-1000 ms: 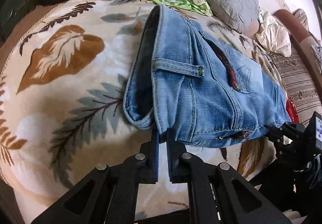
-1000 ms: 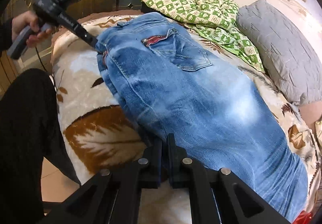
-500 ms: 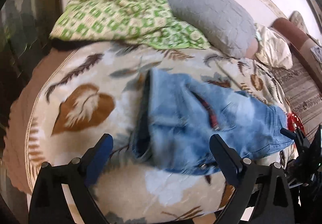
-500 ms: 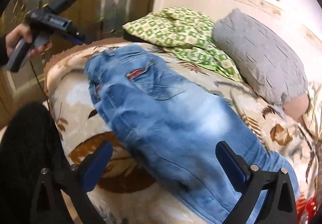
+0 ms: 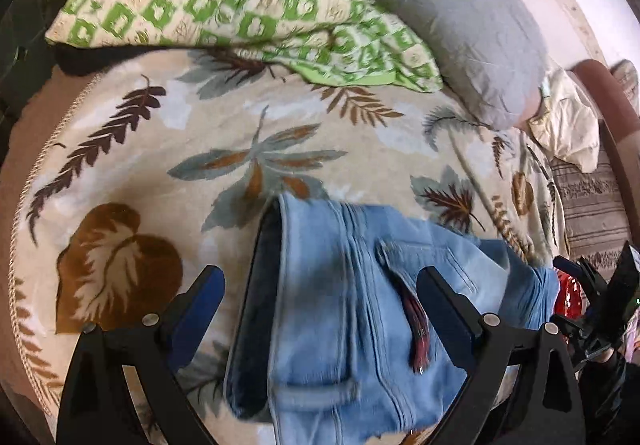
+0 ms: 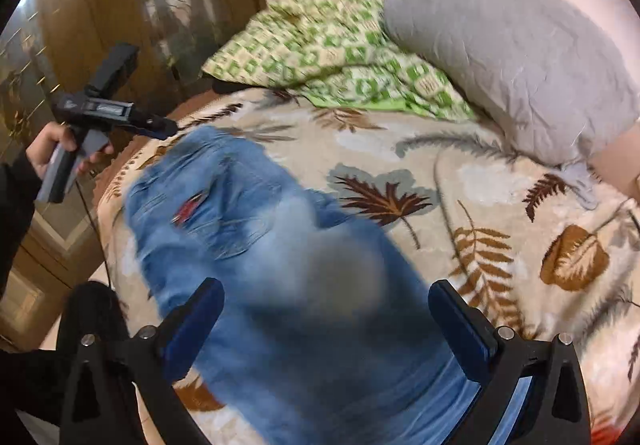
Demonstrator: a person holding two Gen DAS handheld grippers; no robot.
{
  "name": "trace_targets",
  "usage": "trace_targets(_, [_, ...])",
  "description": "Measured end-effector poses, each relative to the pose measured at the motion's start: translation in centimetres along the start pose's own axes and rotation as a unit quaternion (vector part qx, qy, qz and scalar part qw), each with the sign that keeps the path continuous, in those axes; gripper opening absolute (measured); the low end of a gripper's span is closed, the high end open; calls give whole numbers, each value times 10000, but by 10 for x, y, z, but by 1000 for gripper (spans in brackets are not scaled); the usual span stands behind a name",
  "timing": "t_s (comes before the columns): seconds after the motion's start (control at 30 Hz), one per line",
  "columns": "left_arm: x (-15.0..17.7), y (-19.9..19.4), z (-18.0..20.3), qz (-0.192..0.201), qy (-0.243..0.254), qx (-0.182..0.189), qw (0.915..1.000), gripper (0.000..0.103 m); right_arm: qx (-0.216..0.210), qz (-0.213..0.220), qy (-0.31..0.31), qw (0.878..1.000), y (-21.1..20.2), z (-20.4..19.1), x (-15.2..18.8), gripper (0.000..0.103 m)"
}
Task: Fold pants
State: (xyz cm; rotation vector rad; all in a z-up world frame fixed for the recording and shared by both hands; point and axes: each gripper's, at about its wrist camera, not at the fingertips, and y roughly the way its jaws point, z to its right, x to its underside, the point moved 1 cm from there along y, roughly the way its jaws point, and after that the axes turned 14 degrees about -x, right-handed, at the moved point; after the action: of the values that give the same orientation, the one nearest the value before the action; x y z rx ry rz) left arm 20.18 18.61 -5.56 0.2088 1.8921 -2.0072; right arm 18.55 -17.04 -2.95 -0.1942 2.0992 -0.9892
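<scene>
A: Left wrist view, item one: left gripper (image 5: pixel 320 293), jaws spread wide, nothing held. It is angled steeply down, above the jeans (image 5: pixel 344 305), whose waistband end lies between and beyond the fingers (image 5: pixel 200 297) without touching them.

B: Right wrist view, item two: right gripper (image 6: pixel 324 317), jaws likewise fully apart, empty. The jeans (image 6: pixel 280 265) lie folded lengthwise on the leaf-print blanket (image 6: pixel 460 173), running from under this gripper away to its upper left. Blurred, so the cloth's details are unclear.

A: Item three, same view: the person's hand (image 6: pixel 52 153), far left of the right gripper, grasps the other tool's handle, its nose pointing toward the waistband corner, just short of it.

B: Item four: green patterned quilt (image 5: pixel 240 5) and grey pillow (image 5: pixel 460 17), well beyond both grippers.
</scene>
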Motion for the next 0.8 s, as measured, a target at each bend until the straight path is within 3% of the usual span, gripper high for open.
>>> trace_targets(0.07, [-4,13,0,-201,12,-98,9997,97,-129,-377,84,9992,17,18,-10,103])
trace_targets(0.2, [1,38,-5,-606,3,77,9981,97,-284,-870,233,9955,49,46,-14,103])
trace_targets(0.37, [36,56,-15,-1136,-51,621,9916,97,-729,-1032,438,9910,77,67,-7,103])
trace_targets(0.43, [52,65,-17,-1228,-29,628,9904,100,-954,-1125,529,9876,91,72,-4,102])
trace_targets(0.47, [55,66,-17,-1167,-32,653,9910,101,-997,-1204,526,9863,97,73,-2,98])
trace_targets(0.5, [58,64,-16,-1025,-42,684,9924,101,-944,-1284,480,9861,104,72,-1,88])
trace_targets(0.57, [62,62,-12,-986,21,778,9921,100,-663,-1293,222,9891,107,67,0,77])
trace_targets(0.63, [65,57,-1,-916,374,757,9922,70,-555,-1327,68,9896,105,63,0,62])
trace_targets(0.67, [65,55,2,-904,423,810,9917,48,-511,-1340,72,9896,104,64,0,57])
trace_targets(0.8, [67,41,15,-605,697,574,9941,32,-461,-1246,156,9910,93,68,0,27])
